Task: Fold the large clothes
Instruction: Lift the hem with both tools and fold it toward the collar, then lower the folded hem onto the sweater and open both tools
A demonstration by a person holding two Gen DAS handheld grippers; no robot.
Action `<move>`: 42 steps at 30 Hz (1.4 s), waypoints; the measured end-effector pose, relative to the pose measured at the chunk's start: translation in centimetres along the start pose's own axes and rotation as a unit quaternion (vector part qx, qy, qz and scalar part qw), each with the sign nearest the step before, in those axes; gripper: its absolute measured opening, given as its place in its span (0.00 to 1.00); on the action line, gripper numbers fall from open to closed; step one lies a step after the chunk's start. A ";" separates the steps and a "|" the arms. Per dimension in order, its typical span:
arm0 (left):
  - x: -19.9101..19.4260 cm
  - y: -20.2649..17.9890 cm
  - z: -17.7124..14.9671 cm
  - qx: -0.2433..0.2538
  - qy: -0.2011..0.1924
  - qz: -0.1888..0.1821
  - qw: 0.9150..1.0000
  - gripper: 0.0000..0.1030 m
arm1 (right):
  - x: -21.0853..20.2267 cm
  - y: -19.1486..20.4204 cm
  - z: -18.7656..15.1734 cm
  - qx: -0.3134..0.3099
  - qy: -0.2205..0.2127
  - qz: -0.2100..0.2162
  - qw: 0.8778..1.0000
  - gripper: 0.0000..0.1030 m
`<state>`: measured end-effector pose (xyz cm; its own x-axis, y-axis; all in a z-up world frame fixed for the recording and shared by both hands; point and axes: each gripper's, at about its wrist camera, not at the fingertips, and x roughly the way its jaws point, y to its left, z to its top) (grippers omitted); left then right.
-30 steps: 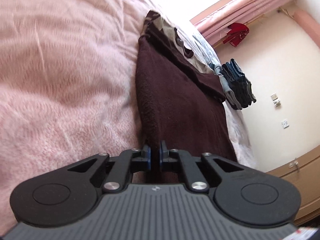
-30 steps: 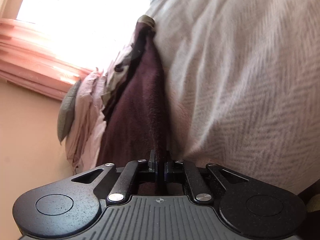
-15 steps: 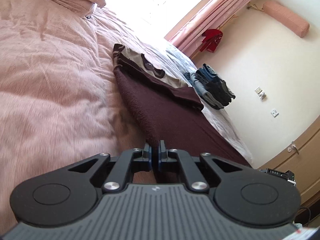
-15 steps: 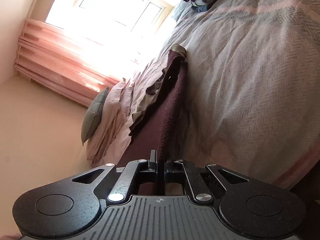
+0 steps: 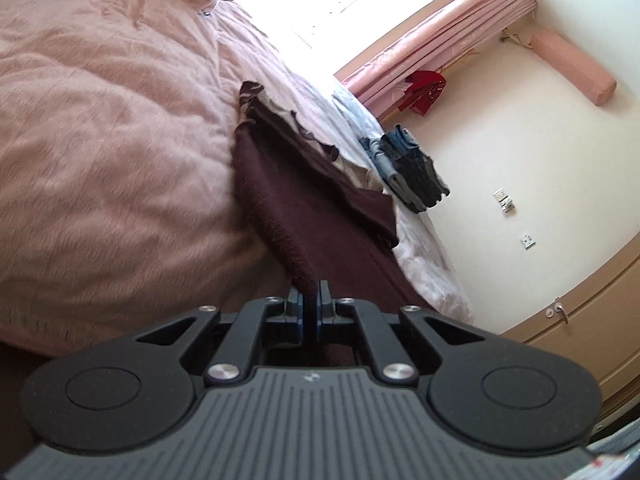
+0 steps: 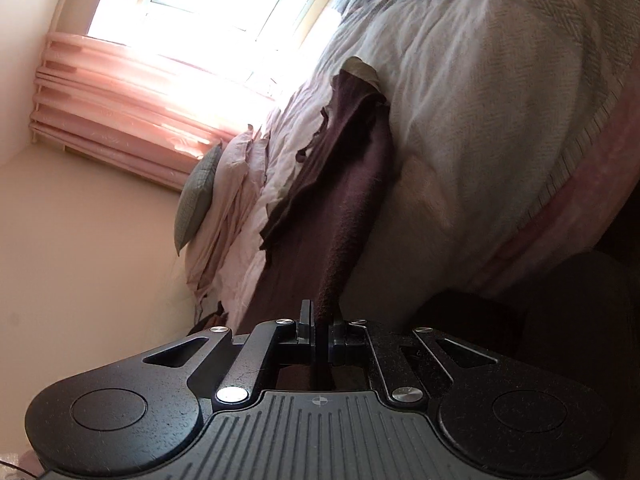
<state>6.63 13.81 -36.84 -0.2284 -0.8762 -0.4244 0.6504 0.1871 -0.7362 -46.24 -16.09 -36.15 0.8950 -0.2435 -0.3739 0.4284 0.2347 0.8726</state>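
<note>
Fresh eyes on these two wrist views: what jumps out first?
The dark brown garment stretched along the pink bedspread, with the left gripper and the right gripper each shut on a near edge of it. Next, the blown-out bright window with pink curtains at the far end of the bed. A stack of folded jeans sits at the bed's edge, right of the garment in the left wrist view.

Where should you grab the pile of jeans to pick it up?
Probably under the jeans, at the stack's folded ends hanging by the bed edge. Come from the wall side, since those ends face out there. Both grippers are busy holding the brown garment.
</note>
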 end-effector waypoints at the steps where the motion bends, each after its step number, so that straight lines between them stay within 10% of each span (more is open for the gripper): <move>1: 0.4 -0.2 0.9 0.002 -0.004 -0.007 1.000 0.03 | 0.5 0.7 1.2 -0.004 -0.003 0.005 1.000 0.01; 16: 21.3 0.9 22.9 -0.053 -0.004 0.004 0.999 0.03 | 19.6 5.3 23.1 0.011 -0.066 -0.055 0.996 0.02; 18: 25.5 2.3 25.1 -0.080 0.004 0.040 0.996 0.04 | 23.1 3.4 25.6 0.016 -0.083 -0.070 0.994 0.09; 20: 29.1 4.2 26.6 -0.090 0.016 0.071 0.993 0.12 | 24.6 1.4 26.5 0.020 -0.102 -0.100 0.990 0.49; 22: 31.1 6.1 27.2 -0.105 0.028 0.101 0.989 0.15 | 24.3 0.2 26.1 -0.005 -0.107 -0.101 0.989 0.52; 28: 30.1 6.6 27.0 -0.004 0.029 0.077 0.997 0.25 | 23.7 1.9 23.1 -0.240 -0.082 -0.151 0.955 0.52; 34: 32.6 4.0 27.0 0.103 0.039 0.090 0.990 0.39 | 29.4 2.3 23.9 -0.288 -0.049 -0.194 0.936 0.52; 36: 34.0 3.7 26.8 0.123 0.051 0.105 0.986 0.39 | 31.3 1.7 23.9 -0.301 -0.036 -0.211 0.929 0.34; 37: 34.7 3.5 26.7 0.140 0.052 0.117 0.982 0.35 | 31.6 1.7 23.7 -0.314 -0.037 -0.214 0.924 0.04; 40: 35.8 2.6 26.6 0.198 0.043 0.149 0.968 0.03 | 30.3 2.6 23.2 -0.340 -0.065 -0.195 0.918 0.02; 42: 35.5 2.3 27.0 0.213 0.023 0.147 0.966 0.03 | 29.0 3.1 23.4 -0.338 -0.093 -0.199 0.915 0.02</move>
<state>19.57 -28.91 -39.32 -0.0139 -0.7900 -0.6129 0.9291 0.2164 -0.3000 -21.82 -44.46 -36.91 0.6419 -0.5770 -0.5049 0.7509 0.6065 0.2615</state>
